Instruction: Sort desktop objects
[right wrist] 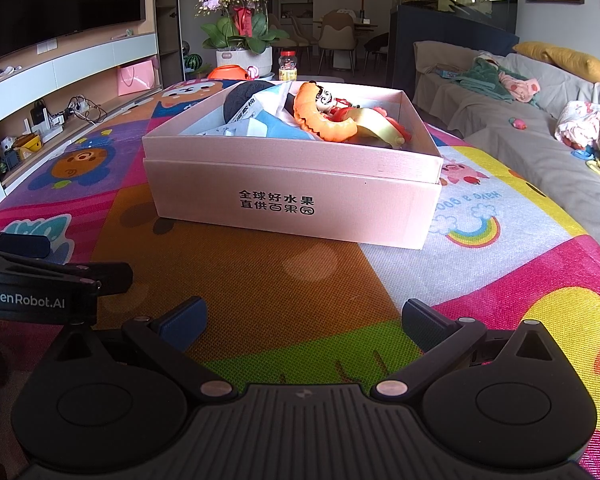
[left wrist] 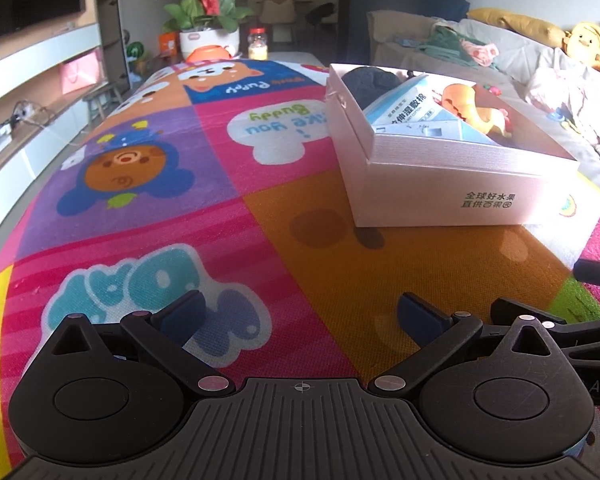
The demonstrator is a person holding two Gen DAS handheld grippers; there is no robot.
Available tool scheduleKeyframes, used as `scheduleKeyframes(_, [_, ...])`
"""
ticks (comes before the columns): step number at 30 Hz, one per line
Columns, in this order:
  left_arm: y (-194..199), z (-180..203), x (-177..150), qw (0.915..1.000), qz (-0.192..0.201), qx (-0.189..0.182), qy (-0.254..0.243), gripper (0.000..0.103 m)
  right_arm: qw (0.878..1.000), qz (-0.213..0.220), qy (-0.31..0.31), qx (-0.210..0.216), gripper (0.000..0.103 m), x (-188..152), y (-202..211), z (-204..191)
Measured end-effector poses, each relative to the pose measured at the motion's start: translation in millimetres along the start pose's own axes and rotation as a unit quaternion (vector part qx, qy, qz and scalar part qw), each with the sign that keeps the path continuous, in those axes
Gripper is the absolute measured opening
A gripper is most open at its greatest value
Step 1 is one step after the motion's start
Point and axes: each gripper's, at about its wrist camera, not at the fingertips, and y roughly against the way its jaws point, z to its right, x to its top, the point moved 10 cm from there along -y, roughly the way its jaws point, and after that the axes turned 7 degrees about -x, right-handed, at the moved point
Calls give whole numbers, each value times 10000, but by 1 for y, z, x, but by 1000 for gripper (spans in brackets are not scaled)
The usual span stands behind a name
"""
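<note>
Your left gripper [left wrist: 300,316] hangs low over the table [left wrist: 228,184] with its jaws spread wide and nothing between them; the bright cartoon cloth under it carries no loose item that these views show. Further right, the pink box [right wrist: 292,196] sits on the cloth ahead of both grippers, and the sorted things already lie inside it: a dark round object [right wrist: 246,94] at the far left, a blue-and-white packet [right wrist: 260,120] in the middle, and an orange toy [right wrist: 324,116] on the right. Your right gripper [right wrist: 304,320] is likewise released and empty, near the box's front wall. The sorting looks close to done, so scan the table edges before you finish. If you reach in to tidy, come down from above so your fingers clear the rim and do not shove the light box.
</note>
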Motion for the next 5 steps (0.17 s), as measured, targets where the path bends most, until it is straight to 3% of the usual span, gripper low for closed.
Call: scheduleKeyframes(5, [0,0,0,10000,-4,-32,-19,103,10000,0,2,-1,103,0,0,1])
